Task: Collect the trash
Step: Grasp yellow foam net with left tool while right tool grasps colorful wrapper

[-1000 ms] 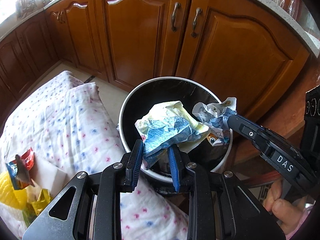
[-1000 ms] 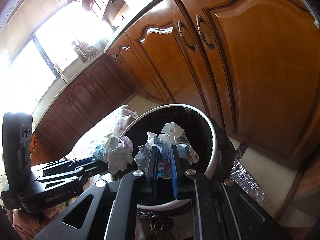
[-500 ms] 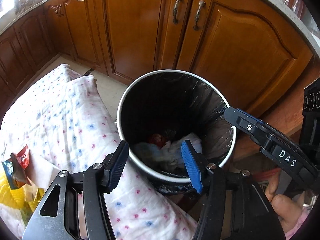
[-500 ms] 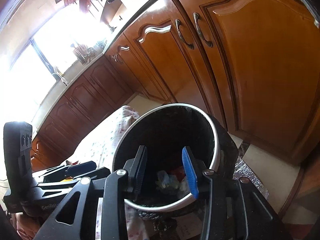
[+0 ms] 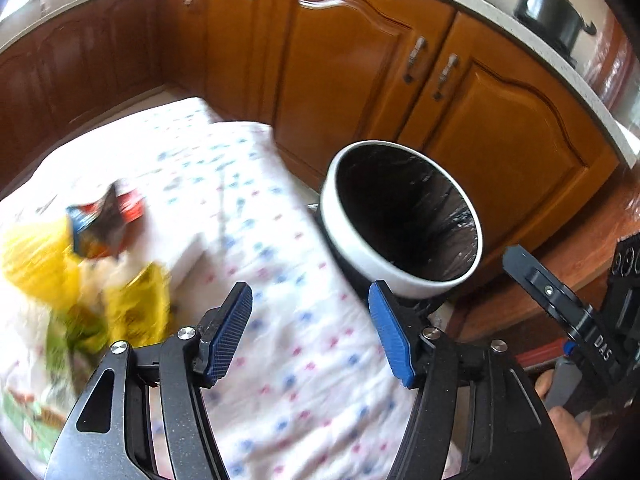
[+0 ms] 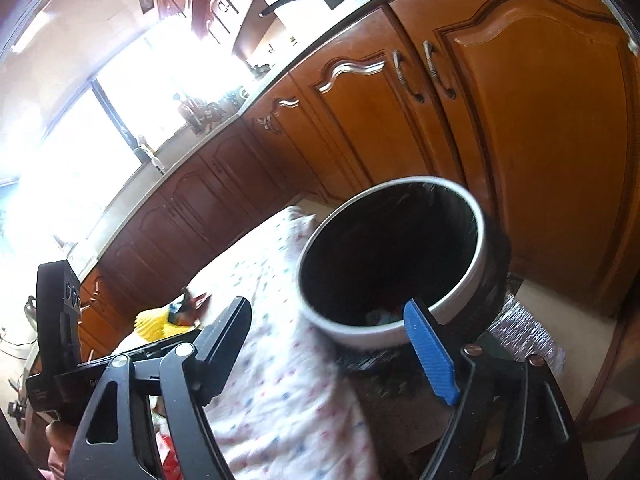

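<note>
While upright, bin (image 5: 362, 240) mouth faces up.

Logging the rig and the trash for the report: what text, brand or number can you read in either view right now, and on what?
"DAS": white letters on the black body of the right gripper, seen in the left wrist view.
"G": start of a label on the left gripper in the right wrist view; the rest is hidden.
Print on the snack wrappers on the dotted cloth: too blurred to read.
</note>
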